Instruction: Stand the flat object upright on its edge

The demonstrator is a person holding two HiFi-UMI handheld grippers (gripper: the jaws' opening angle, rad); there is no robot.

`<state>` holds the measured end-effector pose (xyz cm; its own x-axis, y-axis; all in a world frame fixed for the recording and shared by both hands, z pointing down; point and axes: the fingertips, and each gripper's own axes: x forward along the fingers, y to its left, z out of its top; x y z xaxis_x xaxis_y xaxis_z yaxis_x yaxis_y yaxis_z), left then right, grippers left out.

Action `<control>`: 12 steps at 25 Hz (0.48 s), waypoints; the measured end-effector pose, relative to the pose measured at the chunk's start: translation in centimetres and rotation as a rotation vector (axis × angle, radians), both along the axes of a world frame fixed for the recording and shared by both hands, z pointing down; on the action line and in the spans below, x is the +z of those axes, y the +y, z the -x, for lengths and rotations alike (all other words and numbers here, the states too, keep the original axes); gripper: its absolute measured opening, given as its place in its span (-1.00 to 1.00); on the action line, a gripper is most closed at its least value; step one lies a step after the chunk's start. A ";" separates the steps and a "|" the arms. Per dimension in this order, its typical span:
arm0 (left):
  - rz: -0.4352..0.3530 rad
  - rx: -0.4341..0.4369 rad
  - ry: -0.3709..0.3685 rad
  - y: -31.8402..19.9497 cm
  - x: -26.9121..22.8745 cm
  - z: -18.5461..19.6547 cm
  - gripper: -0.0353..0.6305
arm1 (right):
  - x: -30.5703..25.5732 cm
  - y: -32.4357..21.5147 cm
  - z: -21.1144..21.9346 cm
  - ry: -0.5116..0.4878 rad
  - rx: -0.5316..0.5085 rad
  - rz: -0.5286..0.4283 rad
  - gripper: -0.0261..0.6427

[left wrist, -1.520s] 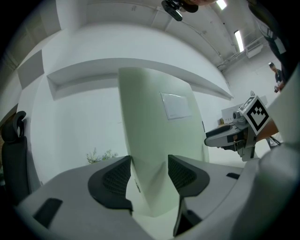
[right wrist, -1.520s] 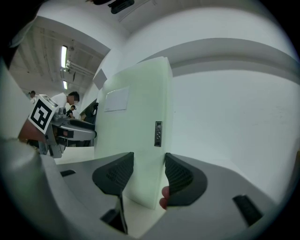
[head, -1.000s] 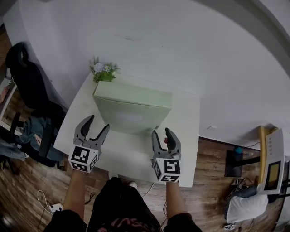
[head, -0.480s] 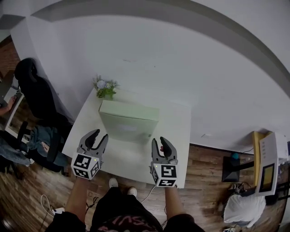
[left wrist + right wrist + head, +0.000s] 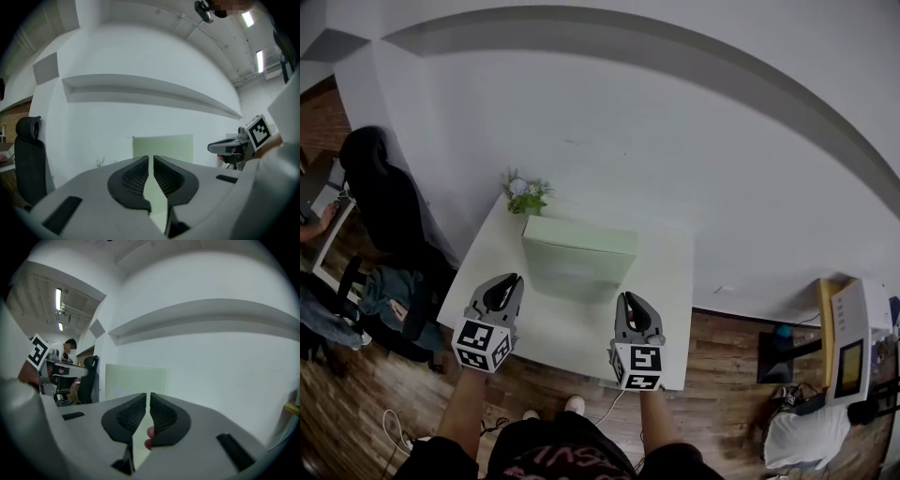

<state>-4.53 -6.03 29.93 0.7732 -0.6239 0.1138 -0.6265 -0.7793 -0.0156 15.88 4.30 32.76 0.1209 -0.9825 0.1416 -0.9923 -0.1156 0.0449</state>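
A flat pale green box [image 5: 578, 258] stands upright on its edge at the back of the white table [image 5: 670, 281], near the wall. In the left gripper view the box [image 5: 161, 146] shows straight ahead, as it does in the right gripper view [image 5: 133, 379]. My left gripper [image 5: 508, 281] hangs over the table's front left edge, well short of the box. My right gripper [image 5: 633, 302] hangs over the front edge to the right of it. Both pairs of jaws have just been closing and now stand shut with nothing between them.
A small potted plant [image 5: 525, 192] sits at the table's back left corner, behind the box. A black office chair [image 5: 380, 187] stands to the left of the table. Wooden floor [image 5: 731, 375] with bags and a stand lies to the right.
Both grippers have drawn back from the box towards the table's front edge and risen. Their jaws went from wide open to shut. The box stays upright.
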 end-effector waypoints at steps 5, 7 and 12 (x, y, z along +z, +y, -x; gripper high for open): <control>-0.017 0.030 0.008 0.6 -1.1 1.8 -0.82 | -0.8 0.6 2.6 0.000 0.018 -0.001 -0.83; -0.032 0.055 0.003 1.2 -1.5 2.4 -0.84 | -1.2 1.1 3.7 -0.004 0.038 -0.002 -0.83; -0.041 0.089 0.015 2.5 -2.1 4.8 -0.85 | -1.8 2.9 6.4 0.001 0.088 -0.001 -0.84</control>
<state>-9.37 -3.49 27.79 0.8270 -0.5569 0.0773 -0.5556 -0.8305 -0.0399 9.52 7.17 30.93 0.2068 -0.9683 0.1402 -0.9782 -0.2023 0.0460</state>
